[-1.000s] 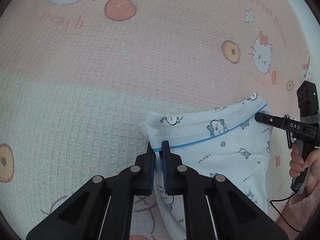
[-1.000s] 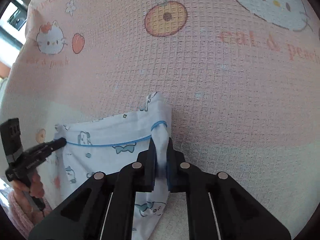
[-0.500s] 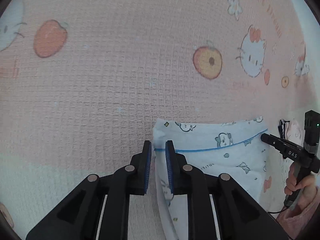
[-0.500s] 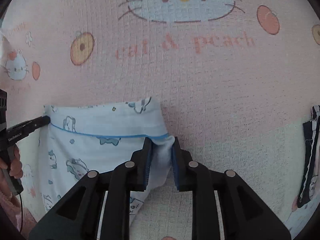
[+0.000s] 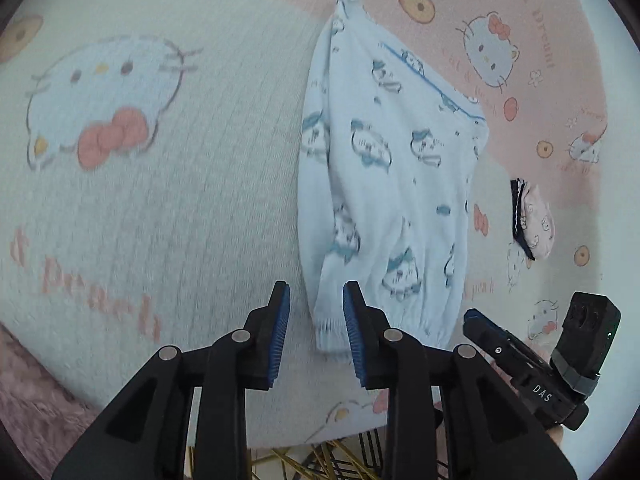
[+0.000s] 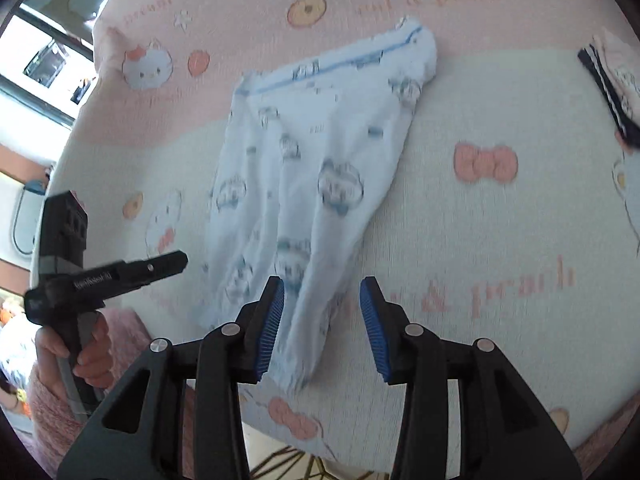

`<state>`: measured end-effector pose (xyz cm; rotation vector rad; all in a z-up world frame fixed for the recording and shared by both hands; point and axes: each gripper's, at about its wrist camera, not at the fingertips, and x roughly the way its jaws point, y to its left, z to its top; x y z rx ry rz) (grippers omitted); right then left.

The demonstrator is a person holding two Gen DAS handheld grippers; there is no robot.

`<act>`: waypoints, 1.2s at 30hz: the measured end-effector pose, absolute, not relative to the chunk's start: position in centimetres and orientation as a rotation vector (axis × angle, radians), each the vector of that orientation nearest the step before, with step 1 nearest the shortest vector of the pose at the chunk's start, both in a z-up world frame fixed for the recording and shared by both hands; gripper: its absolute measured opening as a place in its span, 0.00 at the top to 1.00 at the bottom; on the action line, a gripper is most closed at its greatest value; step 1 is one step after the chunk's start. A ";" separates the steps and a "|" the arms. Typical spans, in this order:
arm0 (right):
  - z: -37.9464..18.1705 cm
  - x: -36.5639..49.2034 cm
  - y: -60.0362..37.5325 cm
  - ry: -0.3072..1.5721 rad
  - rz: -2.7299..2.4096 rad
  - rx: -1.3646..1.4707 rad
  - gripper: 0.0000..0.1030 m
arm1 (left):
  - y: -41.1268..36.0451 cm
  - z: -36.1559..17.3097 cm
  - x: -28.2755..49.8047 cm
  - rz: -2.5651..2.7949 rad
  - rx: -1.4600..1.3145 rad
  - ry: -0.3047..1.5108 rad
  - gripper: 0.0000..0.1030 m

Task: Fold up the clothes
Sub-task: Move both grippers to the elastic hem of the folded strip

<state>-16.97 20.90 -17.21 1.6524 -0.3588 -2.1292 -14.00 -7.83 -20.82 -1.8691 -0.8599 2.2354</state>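
Note:
Small light-blue baby pants [image 5: 384, 184] with a cartoon print lie flat on the Hello Kitty cloth, waistband with its blue line at the far end, leg cuffs near me. They also show in the right wrist view [image 6: 312, 168]. My left gripper [image 5: 314, 336] is open and empty, just in front of the left cuff. My right gripper [image 6: 322, 328] is open and empty, its jaws either side of the right leg cuff, above it. Each gripper shows in the other's view: the right one [image 5: 520, 360] and the left one [image 6: 120, 272].
A pink and cream Hello Kitty cloth [image 5: 160, 200] covers the surface. A folded pink garment with a dark striped edge [image 5: 532, 220] lies to the right of the pants, also in the right wrist view [image 6: 612, 84]. The cloth's front edge is close below the grippers.
Both grippers have let go of the waistband and opened. They have pulled back toward me to the cuff end, and the pants now lie spread on the cloth.

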 end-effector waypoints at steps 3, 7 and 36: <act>-18.9 -16.3 20.4 -0.422 -2.098 1.681 0.60 | -6.8 -21.8 -12.6 2.229 -1.875 -0.868 0.70; -20.9 -15.6 19.7 -0.513 -2.055 1.716 0.59 | -6.8 -22.1 -11.8 2.211 -1.820 -0.951 0.70; -21.6 -10.4 23.3 -0.557 -1.944 1.793 0.83 | -3.1 -21.3 -8.1 2.103 -1.841 -0.898 0.83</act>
